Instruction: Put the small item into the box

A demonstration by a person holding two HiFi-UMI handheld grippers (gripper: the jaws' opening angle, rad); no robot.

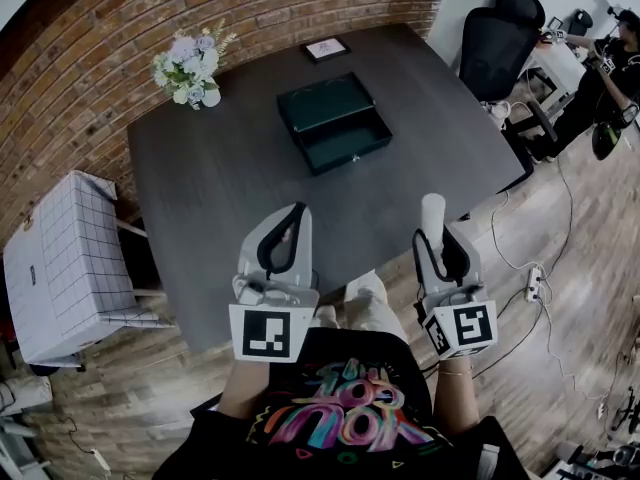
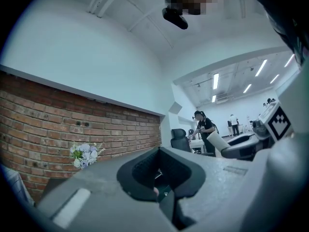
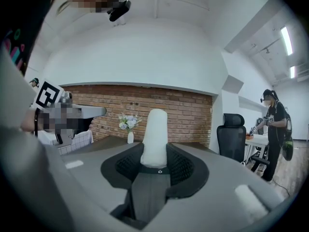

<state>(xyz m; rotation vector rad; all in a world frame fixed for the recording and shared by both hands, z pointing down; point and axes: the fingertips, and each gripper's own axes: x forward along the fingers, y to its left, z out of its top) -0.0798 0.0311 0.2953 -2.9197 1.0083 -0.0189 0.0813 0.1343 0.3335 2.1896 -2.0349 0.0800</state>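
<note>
The right gripper (image 1: 440, 248) is clamping a small white, round-ended cylinder (image 1: 433, 213) between its black ribbed pads, and the right gripper view is showing the item (image 3: 155, 134) standing upright out of the jaws and reaching past their tips. The person is holding this gripper over the near right edge of the dark grey table (image 1: 210, 188), so the item is hanging in the air, well apart from the dark green rectangular box (image 1: 335, 123). The box is lying open near the middle of the table, its lid folded back toward the far side. The left gripper (image 1: 298, 216) is hovering over the near edge beside the right one, with its jaws drawn together at the tips and nothing between them; the left gripper view (image 2: 161, 170) is showing only the dark hollow of its pads. A bunch of pale flowers in a white vase (image 1: 190, 68) is standing at the far left corner of the table, and a small dark-framed picture (image 1: 326, 48) is lying at the far edge, beyond the box. A white grid-patterned seat (image 1: 65, 263) is standing left of the table, a black office chair (image 1: 505, 33) is standing past its right corner, and a person in dark clothing (image 1: 610, 58) is working at a desk beyond it.
</note>
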